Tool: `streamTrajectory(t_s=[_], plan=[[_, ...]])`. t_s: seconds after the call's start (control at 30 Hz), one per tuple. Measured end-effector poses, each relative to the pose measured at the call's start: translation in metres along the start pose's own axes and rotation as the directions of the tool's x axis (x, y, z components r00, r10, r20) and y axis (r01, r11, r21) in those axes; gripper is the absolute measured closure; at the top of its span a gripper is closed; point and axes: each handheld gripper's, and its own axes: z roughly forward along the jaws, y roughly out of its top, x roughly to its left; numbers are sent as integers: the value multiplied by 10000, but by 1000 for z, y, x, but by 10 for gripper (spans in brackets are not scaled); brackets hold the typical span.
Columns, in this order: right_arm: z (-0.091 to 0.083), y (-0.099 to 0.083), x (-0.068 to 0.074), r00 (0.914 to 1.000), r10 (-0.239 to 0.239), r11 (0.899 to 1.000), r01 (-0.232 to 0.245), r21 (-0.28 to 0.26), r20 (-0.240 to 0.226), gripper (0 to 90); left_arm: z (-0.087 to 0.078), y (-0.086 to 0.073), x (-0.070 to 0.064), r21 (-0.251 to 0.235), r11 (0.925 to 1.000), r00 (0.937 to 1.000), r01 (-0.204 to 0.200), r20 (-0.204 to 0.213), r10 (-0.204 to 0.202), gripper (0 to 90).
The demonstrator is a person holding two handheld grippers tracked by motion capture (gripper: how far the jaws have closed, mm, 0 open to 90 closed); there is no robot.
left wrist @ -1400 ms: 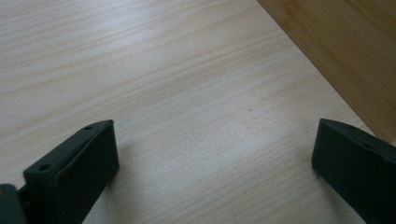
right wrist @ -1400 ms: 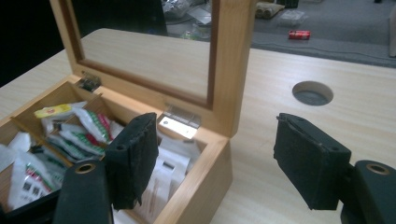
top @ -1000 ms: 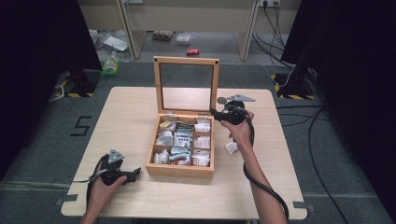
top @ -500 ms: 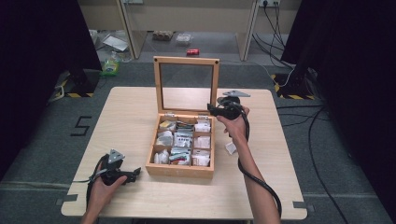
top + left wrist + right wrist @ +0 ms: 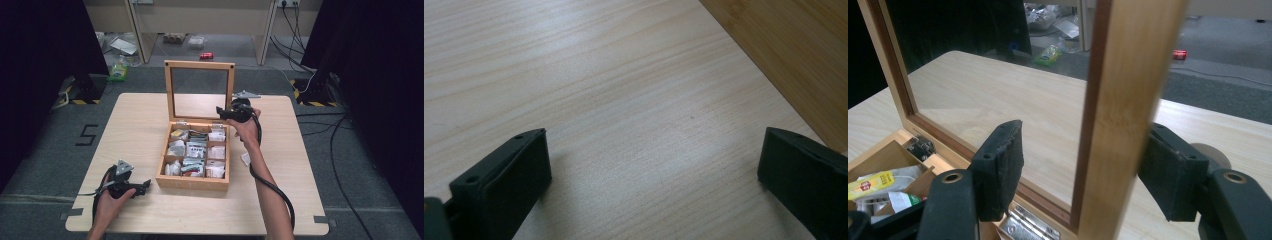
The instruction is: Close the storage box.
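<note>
Right hand-held gripper [image 5: 1080, 175] now astride lid [image 5: 1120, 100]

Light: even overhead glow on the worktop [image 5: 150, 120], dark surroundings.
Shadows: soft, beneath the fingers [image 5: 504, 190].
Blur: lid frame [image 5: 1118, 115] smeared close-up.

A red can [image 5: 206, 55] and scattered litter [image 5: 120, 46] lie on the grey floor beyond the table [image 5: 135, 120].
</note>
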Motion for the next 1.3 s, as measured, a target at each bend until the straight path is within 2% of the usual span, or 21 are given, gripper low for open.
streamTrajectory(t_s=[0.07,0.17,0.37,0.57,0.87,1.2,1.3], plan=[[2,2,2,10000,-1,10000,1,25,33,363,0,0,0,-4,10000,10000,-2,-3,2,0],[3,3,1,9999,-94,9999,94,35,67,394,0,0,0,-12,10000,10000,-1,-6,1,1],[2,6,-5,9992,202,9993,-213,-303,-356,411,0,0,0,-12,10000,10000,-1,-3,1,0],[-1,6,-1,9996,-218,9994,214,-256,-162,415,0,0,0,-11,10000,10000,7,-3,-7,0],[-16,-1,5,9982,-451,9971,424,-637,-407,442,0,0,0,-10,10000,10000,5,0,-5,0],[-33,-7,12,9951,-546,9969,497,-602,-827,429,0,0,0,-2,10000,10000,5,6,-5,0],[-37,-9,15,9951,-607,9967,562,-586,-782,424,0,0,0,-11,10000,10000,6,2,-6,0]])
